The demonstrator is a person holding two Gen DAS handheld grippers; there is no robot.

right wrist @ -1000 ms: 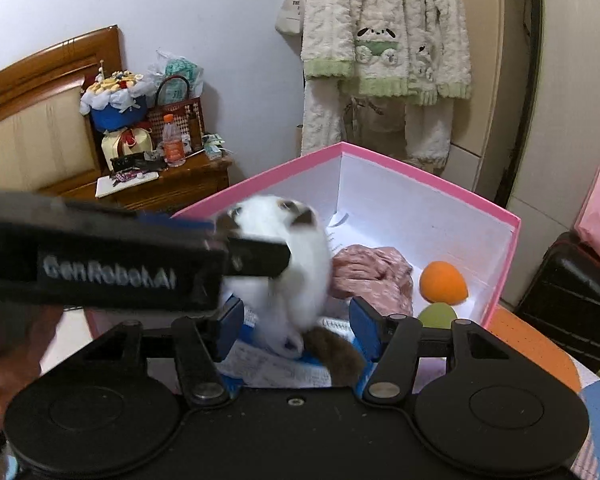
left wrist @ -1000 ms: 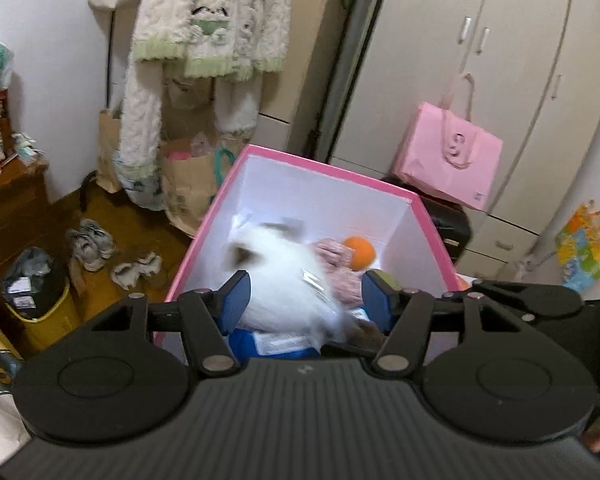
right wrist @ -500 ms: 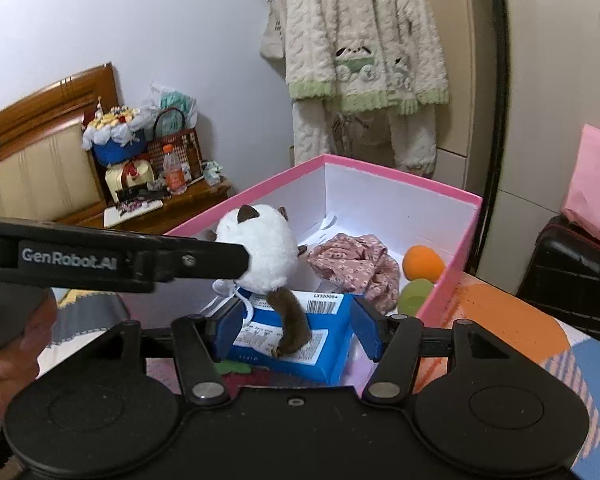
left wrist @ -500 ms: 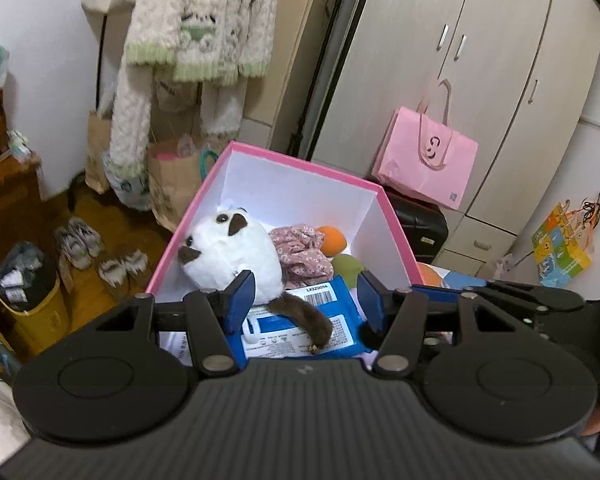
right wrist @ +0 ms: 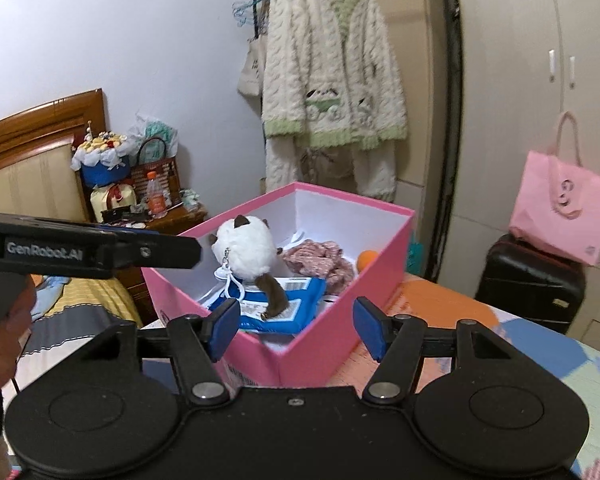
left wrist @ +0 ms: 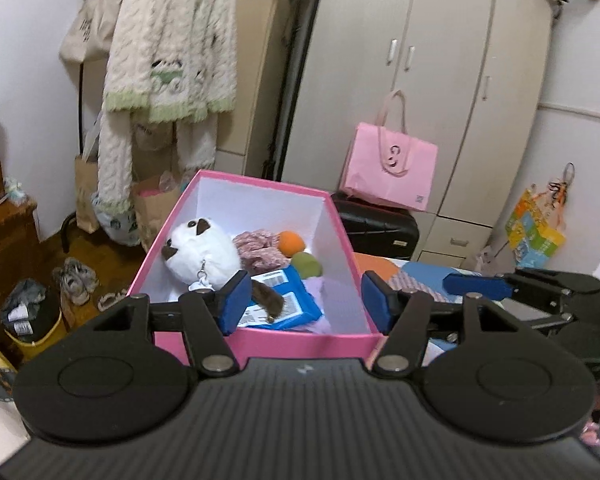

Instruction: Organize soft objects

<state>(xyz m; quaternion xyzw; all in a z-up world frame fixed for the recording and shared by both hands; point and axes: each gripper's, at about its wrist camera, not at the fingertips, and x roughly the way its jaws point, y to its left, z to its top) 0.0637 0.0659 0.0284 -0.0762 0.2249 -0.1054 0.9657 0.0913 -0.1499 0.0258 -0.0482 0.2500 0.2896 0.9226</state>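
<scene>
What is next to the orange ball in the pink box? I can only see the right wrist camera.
Observer: A green ball lies right beside the orange ball, a little nearer the front. The wall of the pink box hides it from you.
Operator: Is anything down on the floor by the box?
Observer: Yes. In the left wrist view, a pair of shoes lies on the floor, to the left of the box.
</scene>
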